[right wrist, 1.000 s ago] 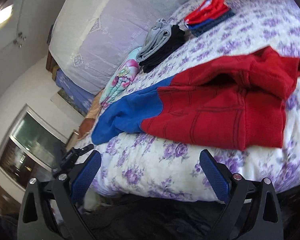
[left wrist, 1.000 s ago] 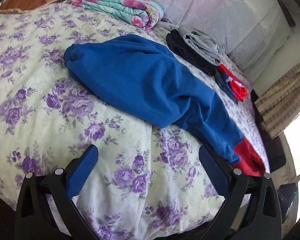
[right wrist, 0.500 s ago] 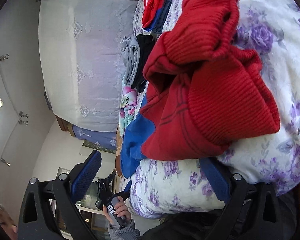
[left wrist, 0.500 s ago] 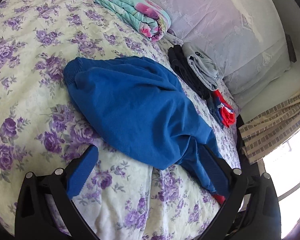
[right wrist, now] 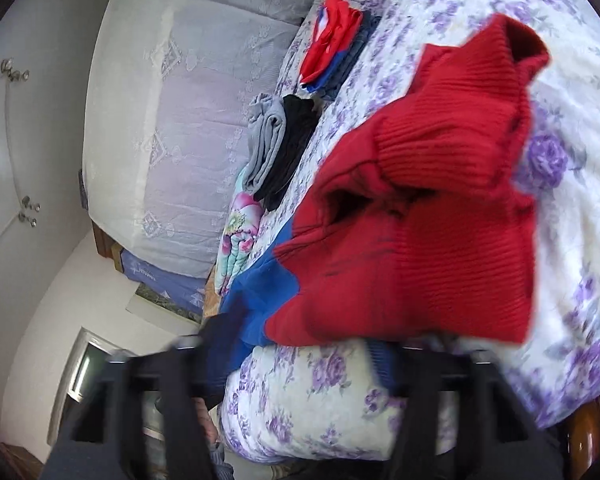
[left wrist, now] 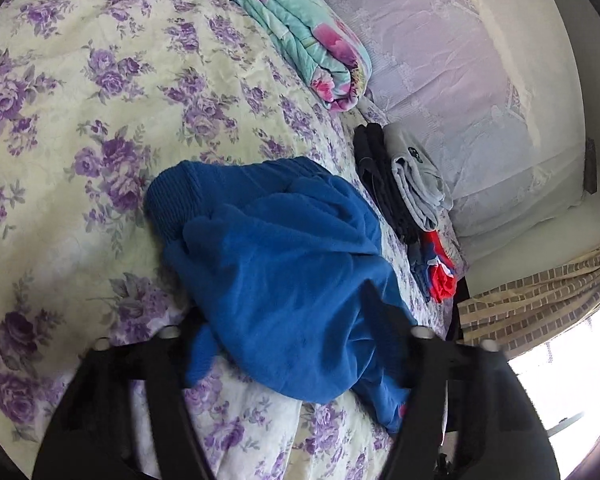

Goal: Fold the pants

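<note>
Two grippers, both spread: I am straddling the pants (left wrist: 284, 280) on the bed (left wrist: 80, 120) with left (left wrist: 296, 344), right (right wrist: 300, 356) at the red end.

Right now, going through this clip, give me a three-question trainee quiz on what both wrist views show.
1. True or false: the pants lie neatly folded on the bed.
2. Which colour is the pants' ribbed end in the right wrist view: A red, B grey, C black?
3. Fill in: against the headboard, the grey garment lies on a ___ one.

Key: 1 false, they are bunched up; 2 A; 3 black.
</note>
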Action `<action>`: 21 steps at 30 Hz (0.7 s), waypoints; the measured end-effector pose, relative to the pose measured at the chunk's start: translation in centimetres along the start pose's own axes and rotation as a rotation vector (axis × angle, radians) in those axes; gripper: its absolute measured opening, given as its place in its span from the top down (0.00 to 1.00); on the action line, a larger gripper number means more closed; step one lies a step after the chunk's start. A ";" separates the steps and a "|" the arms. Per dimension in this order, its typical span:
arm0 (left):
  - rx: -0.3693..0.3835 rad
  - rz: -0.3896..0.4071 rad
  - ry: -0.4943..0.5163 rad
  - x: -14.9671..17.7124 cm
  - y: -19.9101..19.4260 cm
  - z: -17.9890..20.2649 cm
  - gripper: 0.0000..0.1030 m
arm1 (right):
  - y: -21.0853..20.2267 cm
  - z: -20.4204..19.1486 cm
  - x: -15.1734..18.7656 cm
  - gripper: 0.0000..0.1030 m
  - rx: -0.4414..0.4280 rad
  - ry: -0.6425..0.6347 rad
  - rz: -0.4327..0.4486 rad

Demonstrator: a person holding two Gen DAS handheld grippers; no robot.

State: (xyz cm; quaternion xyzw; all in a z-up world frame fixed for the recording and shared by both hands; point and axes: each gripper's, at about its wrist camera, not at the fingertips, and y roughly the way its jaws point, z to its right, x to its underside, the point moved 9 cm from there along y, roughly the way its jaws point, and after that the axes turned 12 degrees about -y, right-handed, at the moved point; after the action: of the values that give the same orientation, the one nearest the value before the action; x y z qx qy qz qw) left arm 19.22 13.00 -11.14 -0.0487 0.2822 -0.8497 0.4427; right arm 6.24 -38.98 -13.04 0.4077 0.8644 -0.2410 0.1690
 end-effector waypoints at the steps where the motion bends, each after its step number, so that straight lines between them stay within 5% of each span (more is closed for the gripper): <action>1: 0.010 -0.008 0.001 0.3 -0.1 0.0 0.74 | -0.1 0.1 -0.1 0.86 0.000 0.004 0.005; 4: 0.033 0.007 0.025 0.7 -1.7 0.2 0.92 | -0.8 -1.6 -0.9 0.90 -0.010 -0.090 0.017; 11: 0.114 0.060 0.186 0.9 -5.5 6.2 0.94 | -3.5 -6.8 -7.1 0.92 -0.062 -0.278 0.105; 16: 0.092 0.069 0.255 -0.6 -3.2 10.8 0.95 | -2.6 -8.0 -13.5 0.92 -0.080 -0.281 0.138; 21: 0.083 0.082 0.263 -4.0 0.9 15.7 0.95 | 1.2 -5.0 -20.4 0.92 -0.023 -0.198 0.134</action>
State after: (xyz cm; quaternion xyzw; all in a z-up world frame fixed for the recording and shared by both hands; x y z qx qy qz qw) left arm 27.50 8.86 2.21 0.0933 0.3043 -0.8408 0.4380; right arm 19.12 -48.27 0.70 0.4367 0.8171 -0.2581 0.2738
